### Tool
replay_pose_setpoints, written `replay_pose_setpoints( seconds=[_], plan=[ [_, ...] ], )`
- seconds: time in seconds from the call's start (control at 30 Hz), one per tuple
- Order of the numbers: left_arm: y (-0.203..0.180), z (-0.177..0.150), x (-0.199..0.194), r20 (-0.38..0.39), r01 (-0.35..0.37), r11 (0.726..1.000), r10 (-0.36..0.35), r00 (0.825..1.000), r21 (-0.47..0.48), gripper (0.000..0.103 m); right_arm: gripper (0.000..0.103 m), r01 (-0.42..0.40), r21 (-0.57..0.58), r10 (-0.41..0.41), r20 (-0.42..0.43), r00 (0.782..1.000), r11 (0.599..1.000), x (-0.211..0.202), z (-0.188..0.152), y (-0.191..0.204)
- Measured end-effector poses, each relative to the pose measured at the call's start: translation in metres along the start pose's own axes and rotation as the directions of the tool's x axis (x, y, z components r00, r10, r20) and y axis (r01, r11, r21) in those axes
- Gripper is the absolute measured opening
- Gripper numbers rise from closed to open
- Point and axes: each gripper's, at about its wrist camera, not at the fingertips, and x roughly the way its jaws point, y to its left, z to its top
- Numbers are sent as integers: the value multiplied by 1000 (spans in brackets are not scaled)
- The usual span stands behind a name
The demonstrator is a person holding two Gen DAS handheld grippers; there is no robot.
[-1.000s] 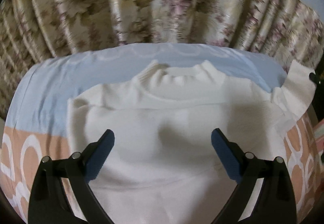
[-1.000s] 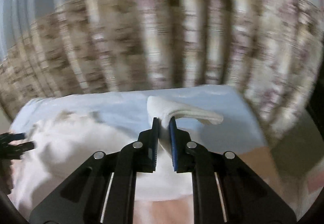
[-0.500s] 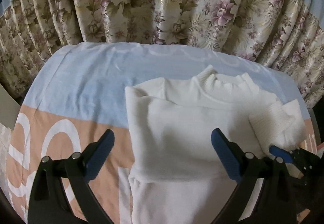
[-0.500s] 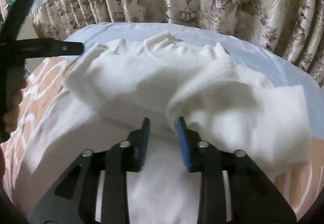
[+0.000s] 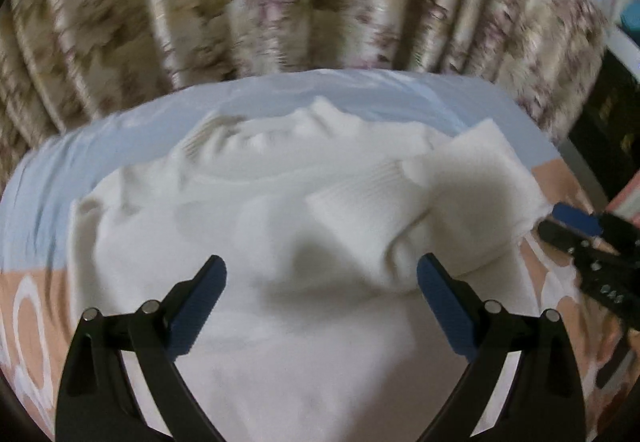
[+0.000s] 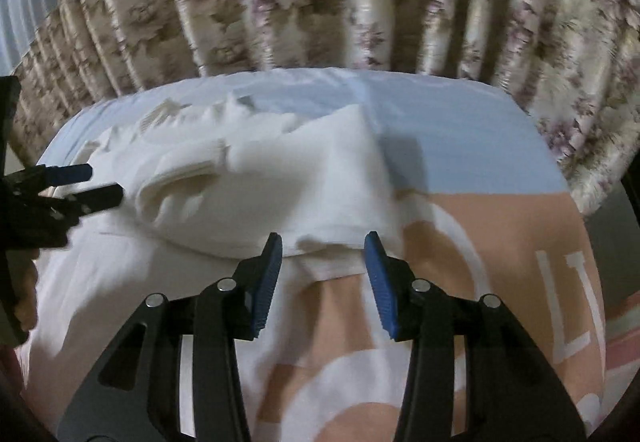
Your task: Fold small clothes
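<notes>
A: White knit sweater (image 5: 280, 242), small, lying flat on the bed cover (image 6: 480, 146). Collar end points twd the floral curtain (image 5: 280, 2) at the back.

B: What's the cover look like?

A: Pale blue at the far end, peach w/ white rings and letters nearer the cams. Sweater sits across both zones.

B: Sleeves?

A: One sleeve (image 5: 460, 194) is folded in over the chest; ribbed cuff ends abt mid-body. In the left wrist view it runs diagonally from the right side twd centre. Other side, can't tell, too blurred.

B: Left gripper (image 5: 322, 290)?

A: Jaws spread wide, nothing between the blue pads (image 5: 200, 298). Hovers over the sweater's lower body, not touching as far as I can see. Its shadow falls on the fabric under it.

B: And the right gripper (image 6: 323, 274)?

A: Jaws opening. Folded edge of the sweater lies in the gap at the tips, but pads aren't pressing on it, clear space both sides. So released, not grasping. It's at the sweater's right edge, where white knit meets peach cover.

B: Do the two see each other?

A: Yes. Left wrist view: right gripper's blue tip shows at the far right edge, just beside the folded sleeve's outer corner. Right wrist view: left gripper at far left, w/ a hand (image 6: 24, 282) below it, partly cut off by the frame.

B: Sharpness?

A: Both frames motion-blurred, esp. curtain and collar. Fine detail of the knit not readable.
</notes>
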Motion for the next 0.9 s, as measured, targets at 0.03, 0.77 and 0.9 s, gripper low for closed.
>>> replay_pose_setpoints(
  seconds=[0.03,0.77,0.9],
  plan=[
    [-9,4,6,-2,-3,1000,3,1000,20,97,44,3,5,-3,5,1000,1000,-1,0,-2],
    [122,50,-37,145,161,958,-129,981,-238,10,44,-86,69,79,90,993,994,-4,28,13],
    [151,25,-49,153,155,943,-113,982,-295,10,44,-97,90,90,73,993,991,7,38,16]
  ],
)
